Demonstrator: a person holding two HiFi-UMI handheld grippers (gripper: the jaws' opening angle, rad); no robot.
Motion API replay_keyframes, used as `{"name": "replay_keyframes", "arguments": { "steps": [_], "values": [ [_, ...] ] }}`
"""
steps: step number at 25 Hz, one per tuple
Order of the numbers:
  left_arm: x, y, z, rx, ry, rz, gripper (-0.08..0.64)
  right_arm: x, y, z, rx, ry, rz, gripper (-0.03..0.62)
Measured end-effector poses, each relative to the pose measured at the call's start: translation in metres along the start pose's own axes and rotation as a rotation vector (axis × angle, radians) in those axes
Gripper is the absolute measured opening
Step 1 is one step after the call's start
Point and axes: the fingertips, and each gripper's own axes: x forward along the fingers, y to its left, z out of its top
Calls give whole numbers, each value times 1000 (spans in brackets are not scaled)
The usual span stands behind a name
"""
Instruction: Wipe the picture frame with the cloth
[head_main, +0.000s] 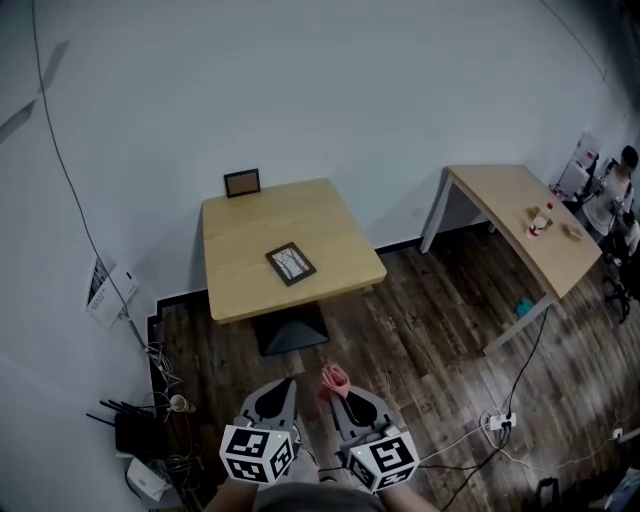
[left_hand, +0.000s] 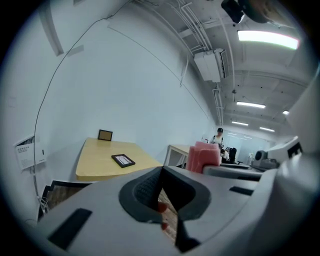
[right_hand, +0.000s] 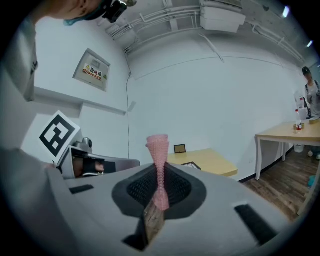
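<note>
In right gripper (right_hand: 159, 186): jaws clamped on cloth (right_hand: 158, 146), soft, limp. Left gripper (left_hand: 161, 186) closed, empty. Picture frame (head_main: 291, 263) likely light, slides; brace edge.

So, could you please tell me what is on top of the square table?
A dark picture frame lies flat centrally; a smaller frame stands at the far edge. Anything under them is covered.

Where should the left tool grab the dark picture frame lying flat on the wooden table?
Likely the border at its near corner, from the light wooden table's front: the dark rectangular picture frame lies flat and skewed, leaving only its thin rim. The shut left tool must open first.
</note>
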Motion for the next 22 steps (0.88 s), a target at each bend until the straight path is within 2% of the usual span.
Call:
{"name": "replay_keyframes", "arguments": {
  "steps": [6,12,16,22],
  "values": [
    [32,18,11,2,-1,1,3,31,-23,5,84,-12,0,19],
    [66,45,28,-4,2,-15,3,81,-33,12,43,-5,14,20],
    [87,72,42,-7,13,-21,3,120,-32,20,80,32,21,19],
    [111,115,53,-18,12,-6,5,168,-42,26,56,-10,12,19]
  ]
}}
